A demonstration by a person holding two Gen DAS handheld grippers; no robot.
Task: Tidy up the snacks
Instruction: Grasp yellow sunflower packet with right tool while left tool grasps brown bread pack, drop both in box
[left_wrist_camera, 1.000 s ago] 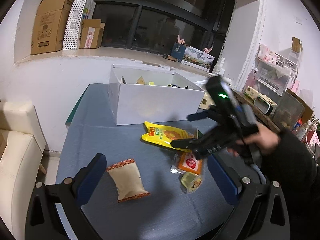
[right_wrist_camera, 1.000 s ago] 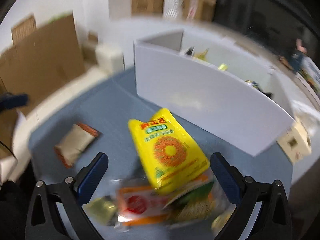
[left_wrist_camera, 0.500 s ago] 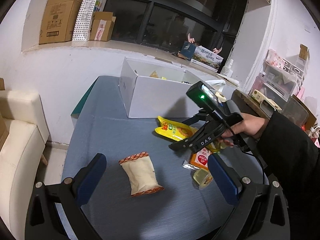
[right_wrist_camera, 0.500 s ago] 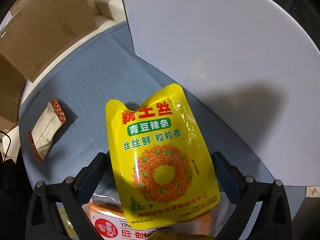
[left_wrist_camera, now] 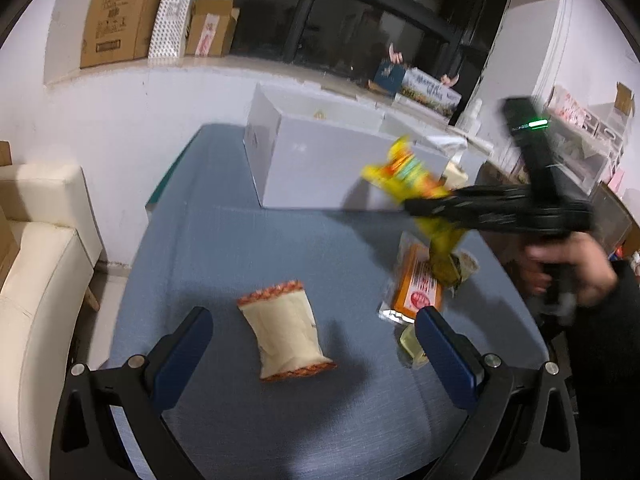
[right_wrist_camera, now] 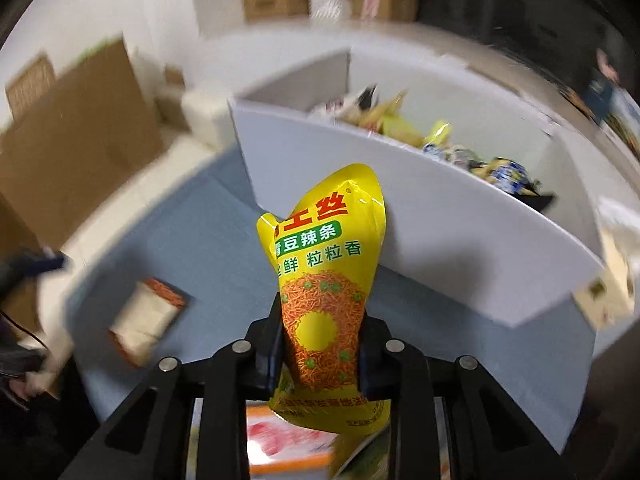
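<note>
My right gripper (right_wrist_camera: 320, 344) is shut on a yellow snack pouch (right_wrist_camera: 326, 264) and holds it above the blue table, in front of the white box (right_wrist_camera: 420, 240) that holds several snacks. In the left wrist view the right gripper (left_wrist_camera: 416, 204) carries the pouch (left_wrist_camera: 404, 172) beside the white box (left_wrist_camera: 320, 168). My left gripper (left_wrist_camera: 312, 352) is open and empty, low over a beige packet with orange ends (left_wrist_camera: 286, 336). An orange packet (left_wrist_camera: 420, 284) and a small yellowish packet (left_wrist_camera: 410, 340) lie at the right.
The blue table (left_wrist_camera: 240, 248) has a cream sofa (left_wrist_camera: 36, 264) at its left edge. Cardboard boxes (left_wrist_camera: 120, 12) stand on the window ledge behind. Shelves with clutter (left_wrist_camera: 580, 140) stand at the right.
My right gripper has shut on the yellow pouch and lifted it off the table toward the white box. My left gripper has stayed open over the beige packet.
</note>
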